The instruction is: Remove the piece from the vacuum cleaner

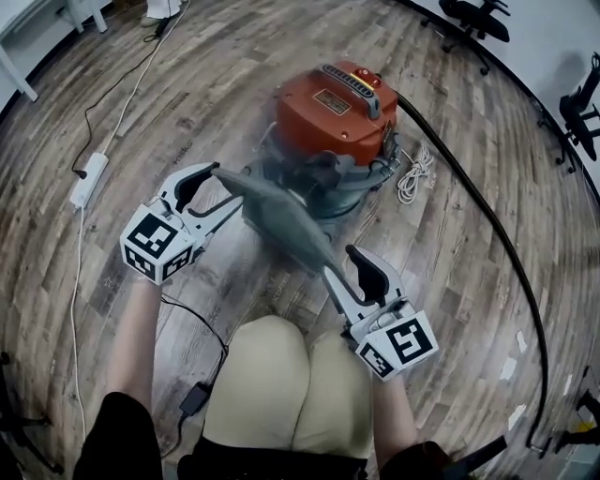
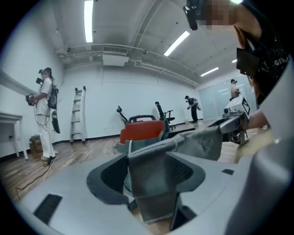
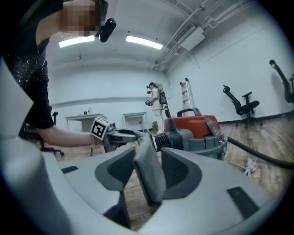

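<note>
An orange and grey vacuum cleaner [image 1: 337, 112] stands on the wood floor ahead of me. A long grey cloth-like piece [image 1: 281, 220], blurred, stretches from its front between my two grippers. My left gripper [image 1: 214, 190] is open, with one end of the piece lying between its spread jaws [image 2: 151, 170]. My right gripper [image 1: 342, 265] is open too, and the other end of the piece [image 3: 149, 176] rests against one pad with a gap at the other. Behind the piece the vacuum cleaner shows in both gripper views [image 2: 140, 131] [image 3: 195, 126].
A black hose [image 1: 487, 216] curves from the vacuum cleaner along the right. A coiled white cord [image 1: 412, 173] lies beside it. A power strip [image 1: 89, 178] lies on the floor at left. Office chairs [image 1: 473, 19] stand far off. My knees [image 1: 281, 375] are right below the grippers.
</note>
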The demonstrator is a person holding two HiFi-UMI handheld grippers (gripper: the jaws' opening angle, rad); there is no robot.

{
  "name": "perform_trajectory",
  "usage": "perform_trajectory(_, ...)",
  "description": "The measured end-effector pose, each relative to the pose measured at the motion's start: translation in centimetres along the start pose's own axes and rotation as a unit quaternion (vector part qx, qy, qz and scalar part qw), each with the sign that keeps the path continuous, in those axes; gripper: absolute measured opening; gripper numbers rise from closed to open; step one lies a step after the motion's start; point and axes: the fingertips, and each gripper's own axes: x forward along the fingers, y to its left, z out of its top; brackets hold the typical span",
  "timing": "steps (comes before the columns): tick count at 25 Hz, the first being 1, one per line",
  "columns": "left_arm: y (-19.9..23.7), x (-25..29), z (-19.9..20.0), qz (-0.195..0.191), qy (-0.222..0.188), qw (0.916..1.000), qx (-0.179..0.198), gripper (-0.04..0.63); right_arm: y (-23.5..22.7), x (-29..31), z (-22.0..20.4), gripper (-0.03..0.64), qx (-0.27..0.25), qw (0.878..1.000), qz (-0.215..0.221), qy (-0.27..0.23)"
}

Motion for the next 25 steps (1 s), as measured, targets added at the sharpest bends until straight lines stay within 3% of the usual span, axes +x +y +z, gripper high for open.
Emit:
perform_trajectory(2, 0.6, -0.4, -0.2, 0.024, -0.003, 0.9996, -0.017, 0.149, 0.0, 0.1, -0.1, 0.051, -0.028, 1.0, -0.005, 0.011)
perform_trajectory(6, 0.4, -1.6, -0.5, 0.045, 0.0, 0.9988, -0.018, 0.043, 0.5, 0.0, -0.2, 0.043, -0.028, 0.999, 0.015, 0.013)
perform_trajectory(14, -1.3, -3.7, 0.5, 0.043, -0.059, 0.9922, -0.101, 0.028, 0.9, -0.5, 0.0, 0.037, -0.011, 0.999, 0.038, -0.001)
perform_trajectory(17, -1.8, -4.3, 1.0, 0.048, -0.074, 0.9905, -0.105, 0.026, 1.2, -1.0, 0.2, 0.037, -0.021, 0.999, 0.041, -0.008)
perform_trajectory(20, -1.2, -5.8, 1.7, 0.061, -0.103, 0.9836, -0.135, 0.026, 1.8, -2.1, 0.6, 0.034, -0.005, 0.998, 0.059, -0.029)
perform_trajectory(25, -2.1, -6.1, 1.2, 0.05, -0.071, 0.9902, -0.11, 0.028, 1.7, -2.4, 0.2, 0.035, -0.018, 0.999, 0.039, -0.031)
